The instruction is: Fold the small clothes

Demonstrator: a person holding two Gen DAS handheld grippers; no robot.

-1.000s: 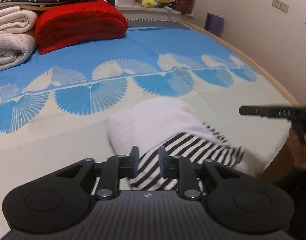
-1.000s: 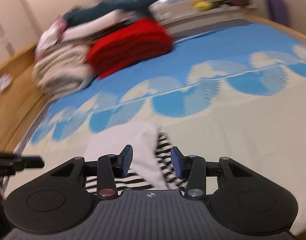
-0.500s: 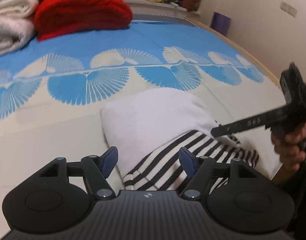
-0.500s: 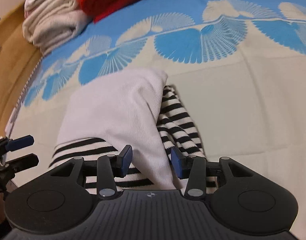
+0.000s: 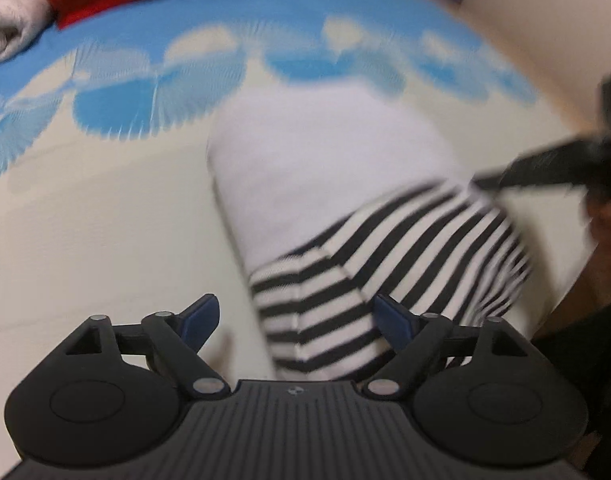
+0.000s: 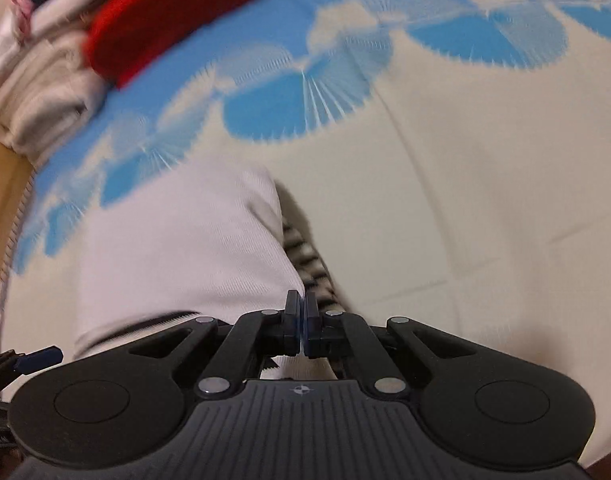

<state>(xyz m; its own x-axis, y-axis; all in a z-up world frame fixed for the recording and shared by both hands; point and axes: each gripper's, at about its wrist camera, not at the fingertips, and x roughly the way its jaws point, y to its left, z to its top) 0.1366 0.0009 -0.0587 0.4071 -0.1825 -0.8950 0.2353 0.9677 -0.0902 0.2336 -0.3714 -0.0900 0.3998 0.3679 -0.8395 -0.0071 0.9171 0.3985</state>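
Observation:
A small folded garment lies on the bed, its white part [image 5: 325,168] on top and a black-and-white striped part [image 5: 385,264] nearest me. My left gripper [image 5: 295,320] hangs low over the striped end. Its jaws are opening wide, with the stripes between them and the pads clear of the cloth. My right gripper [image 6: 303,308] is shut on the garment's right edge, where the white fold [image 6: 177,248] meets the stripes [image 6: 309,256]. In the left wrist view the right gripper [image 5: 485,182] comes in from the right. The left gripper's fingers [image 6: 39,356] show at the lower left of the right wrist view.
The bed sheet [image 5: 105,220] is cream with blue fan shapes. A red blanket [image 6: 173,12] and folded pale towels [image 6: 45,100] are stacked at the far left. A wooden bed edge [image 6: 1,184] runs along the left. A person's hand [image 5: 609,232] holds the right gripper.
Both grippers have dropped closer to the garment. The left jaws have spread from nearly shut around the stripes to wide apart. The right jaws have shut at the garment's edge.

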